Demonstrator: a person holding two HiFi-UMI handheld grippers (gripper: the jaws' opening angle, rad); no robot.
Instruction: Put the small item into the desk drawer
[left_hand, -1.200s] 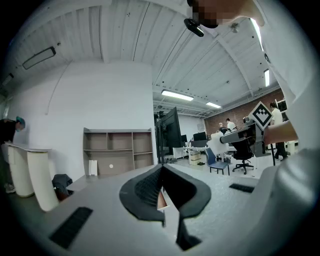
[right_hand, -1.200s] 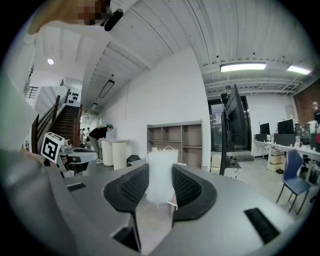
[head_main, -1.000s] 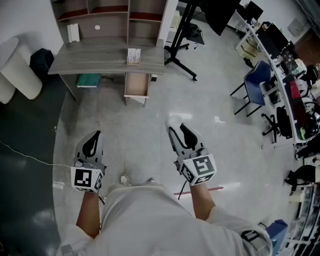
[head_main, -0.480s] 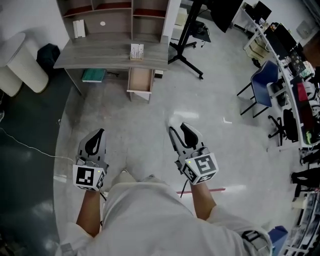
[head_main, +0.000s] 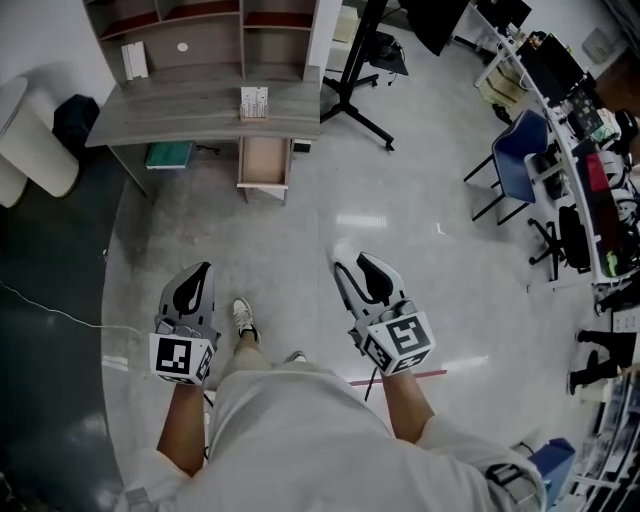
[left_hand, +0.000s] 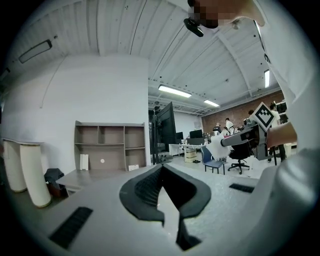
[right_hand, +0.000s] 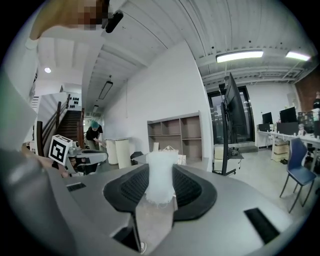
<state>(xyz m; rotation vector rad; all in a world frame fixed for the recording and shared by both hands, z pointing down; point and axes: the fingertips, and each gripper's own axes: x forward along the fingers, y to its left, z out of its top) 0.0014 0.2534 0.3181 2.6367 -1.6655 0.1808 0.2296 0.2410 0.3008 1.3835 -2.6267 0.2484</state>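
A grey desk (head_main: 200, 112) stands at the far left of the head view, its small wooden drawer (head_main: 264, 162) pulled open under the front edge. My right gripper (head_main: 349, 264) is held over the bare floor, well short of the desk. It is shut on a small white translucent item (right_hand: 161, 176), which also shows at its tips (head_main: 343, 250). My left gripper (head_main: 202, 271) hangs level beside it; its dark pads (left_hand: 150, 187) meet at the tip with nothing between them.
An open shelf unit (head_main: 205, 35) stands behind the desk and a white box (head_main: 253, 102) sits on the desktop. A black screen stand (head_main: 355, 95) is right of the desk. A blue chair (head_main: 517, 150) and cluttered workbenches line the right side. The person's shoe (head_main: 243, 318) lies between the grippers.
The person has stepped forward; a shoe now shows between the grippers. Both grippers sit slightly lower in the view. The white item stays in the right gripper.
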